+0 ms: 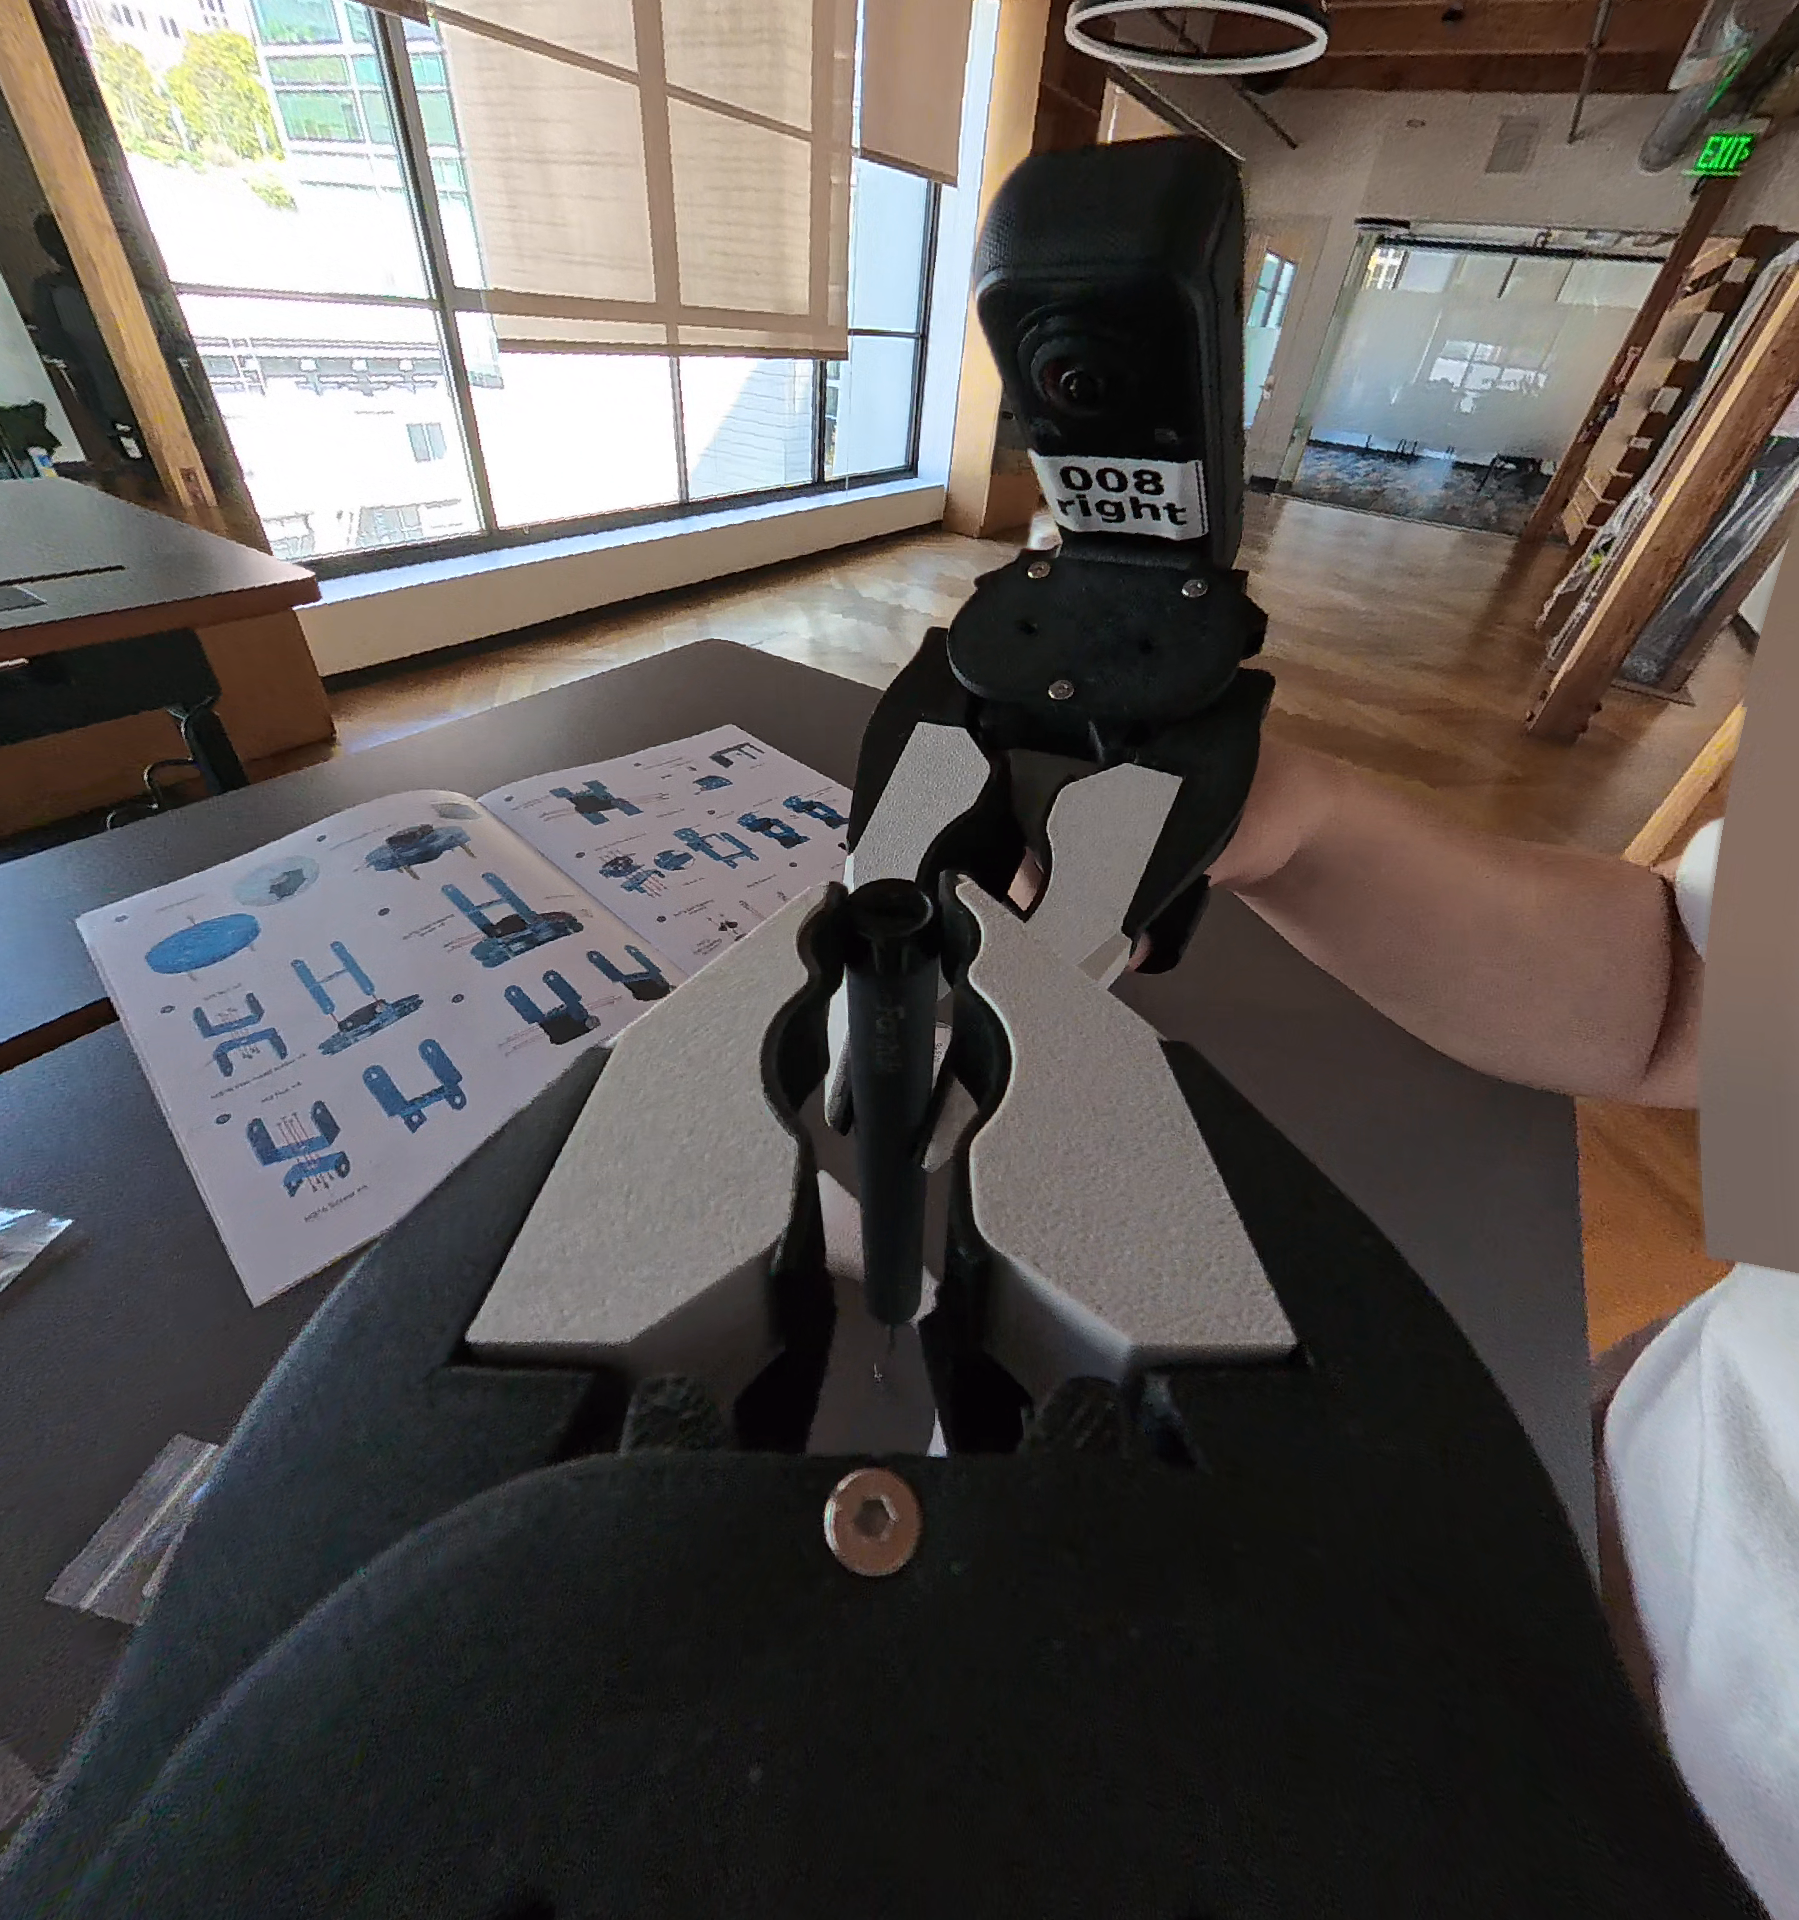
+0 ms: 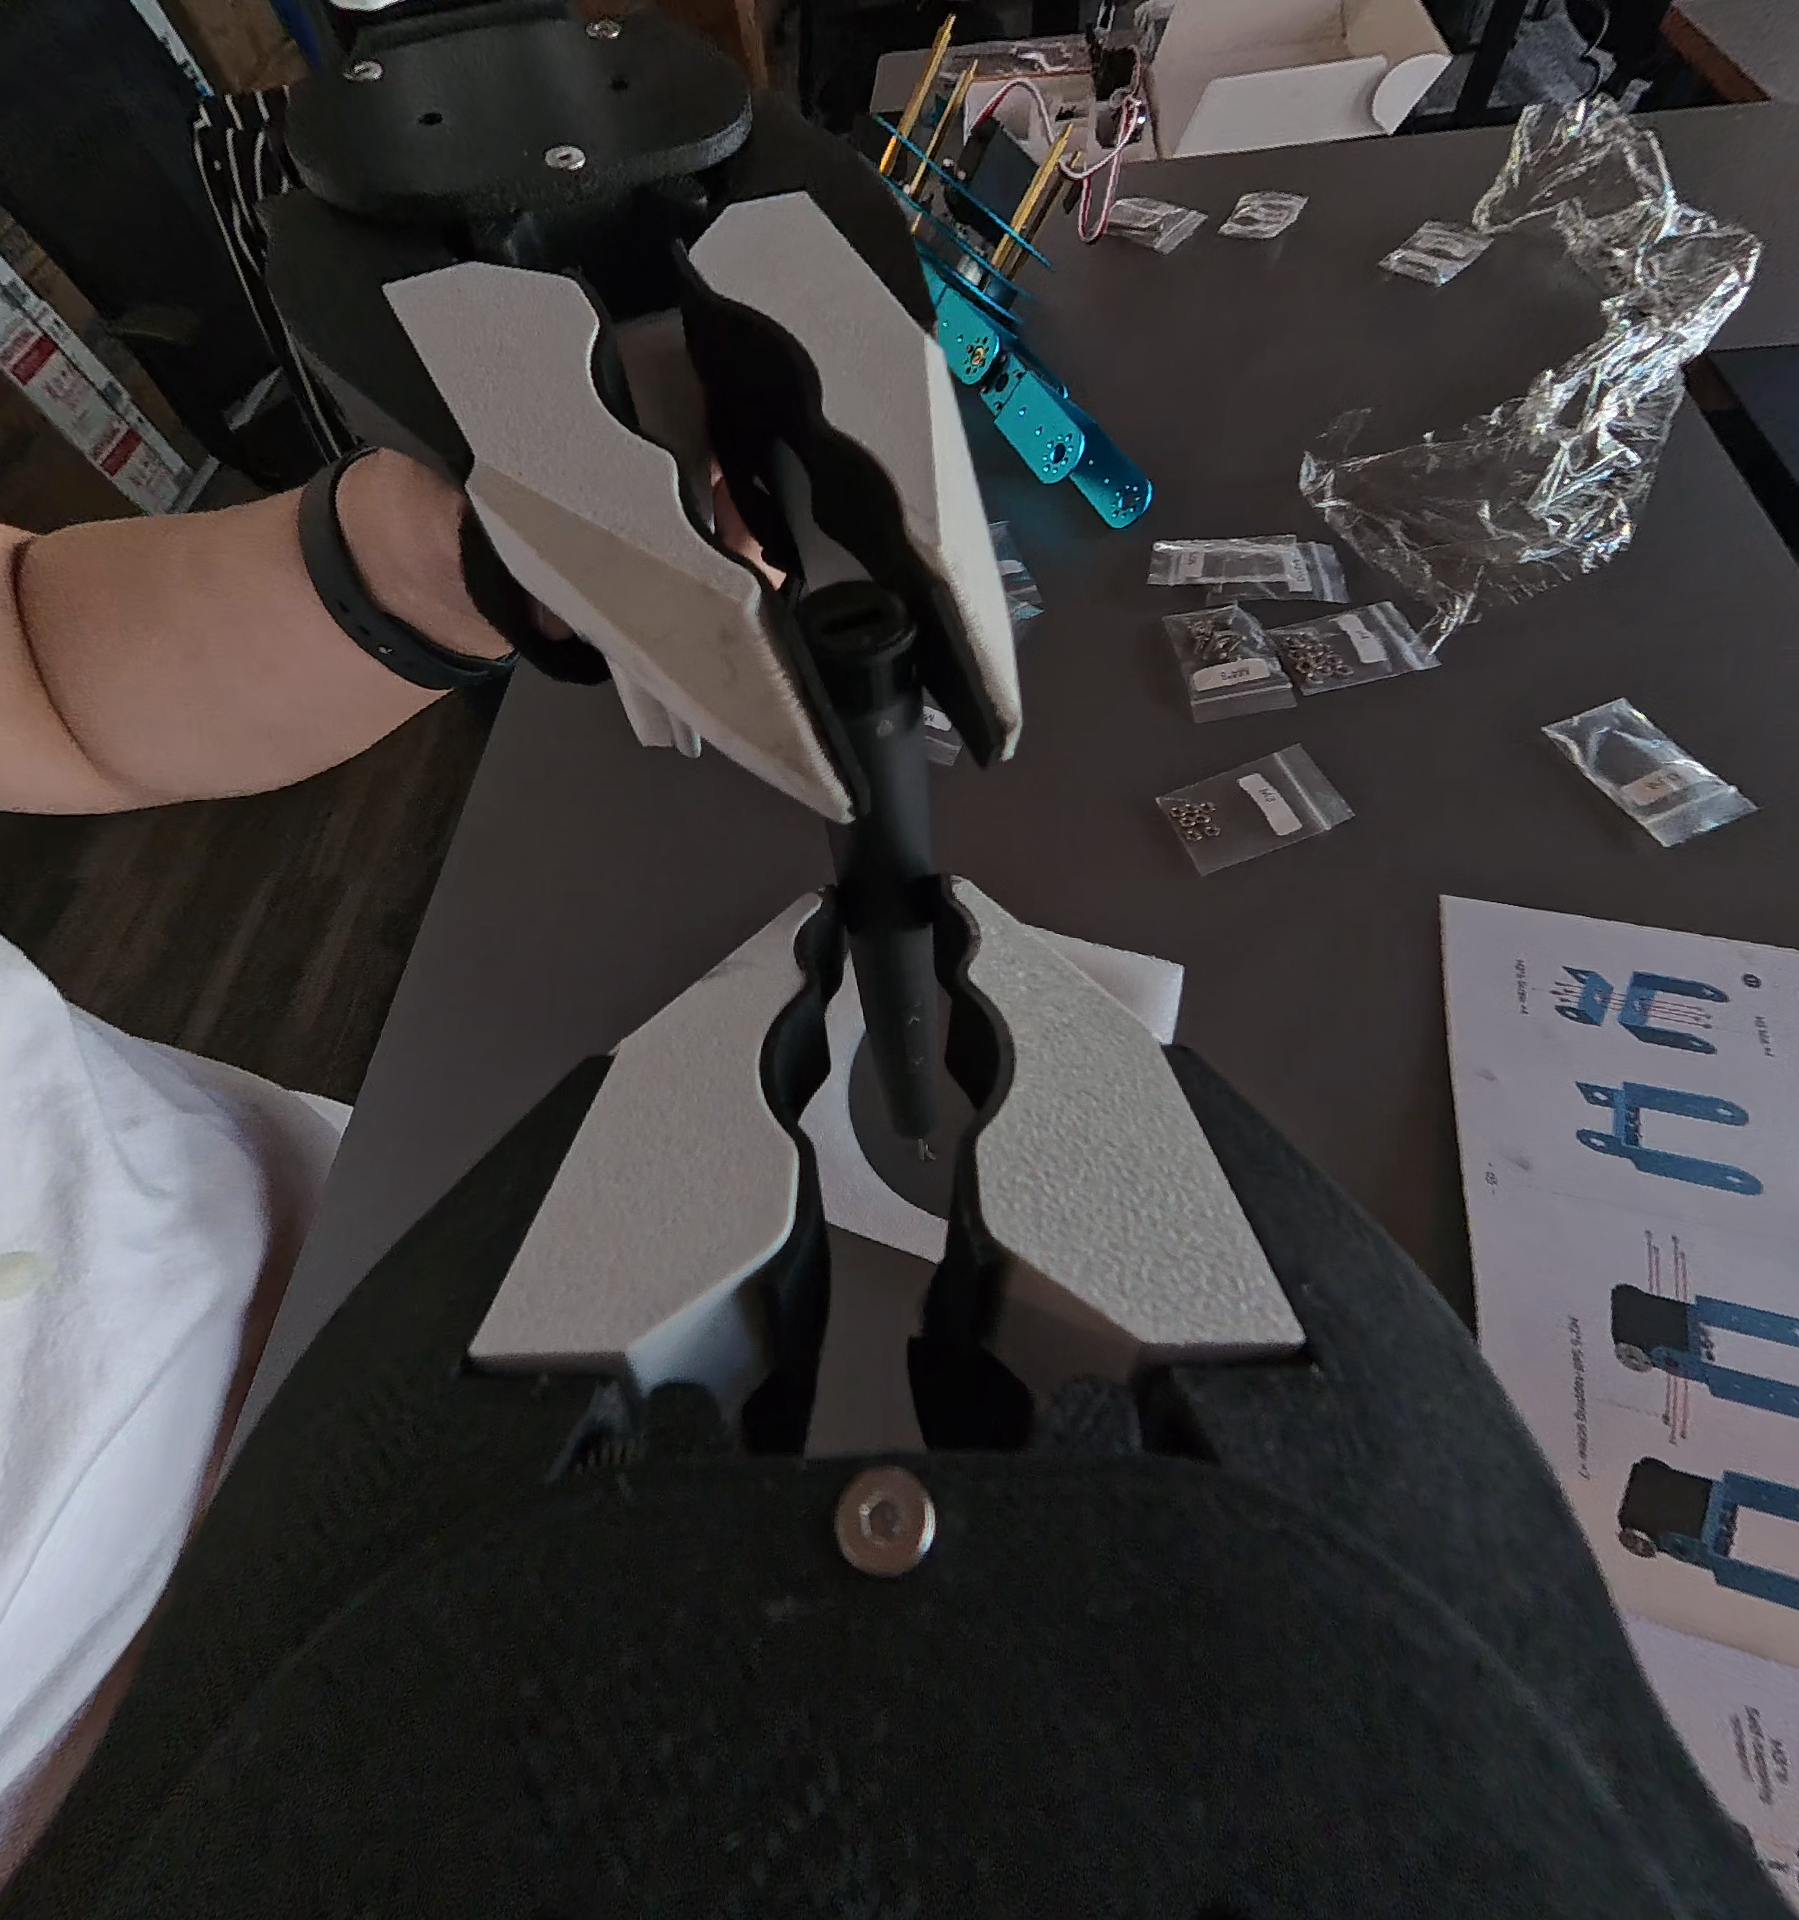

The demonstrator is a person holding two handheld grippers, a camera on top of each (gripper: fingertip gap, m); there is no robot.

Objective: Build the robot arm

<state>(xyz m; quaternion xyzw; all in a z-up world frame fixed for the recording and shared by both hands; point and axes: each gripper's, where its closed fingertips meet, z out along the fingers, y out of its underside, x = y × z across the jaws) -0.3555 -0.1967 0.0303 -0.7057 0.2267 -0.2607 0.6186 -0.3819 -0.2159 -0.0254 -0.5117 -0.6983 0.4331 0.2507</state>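
Open instruction booklet (image 1: 438, 977) at ten o'clock on dark worktop (image 1: 64, 1226), screw bags (image 2: 1253, 805) at two o'clock; left tongs (image 1: 890, 914) and right tongs (image 2: 879, 899) facing, both clamped on black screwdriver (image 1: 884, 1081)

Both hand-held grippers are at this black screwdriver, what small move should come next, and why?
Probably squeeze the right hand-held gripper firmly onto the black screwdriver before anything lets go. The left hand-held gripper clamps its cap end, while the shaft only passes between the right one's fingertips; whether they pinch it is unclear.
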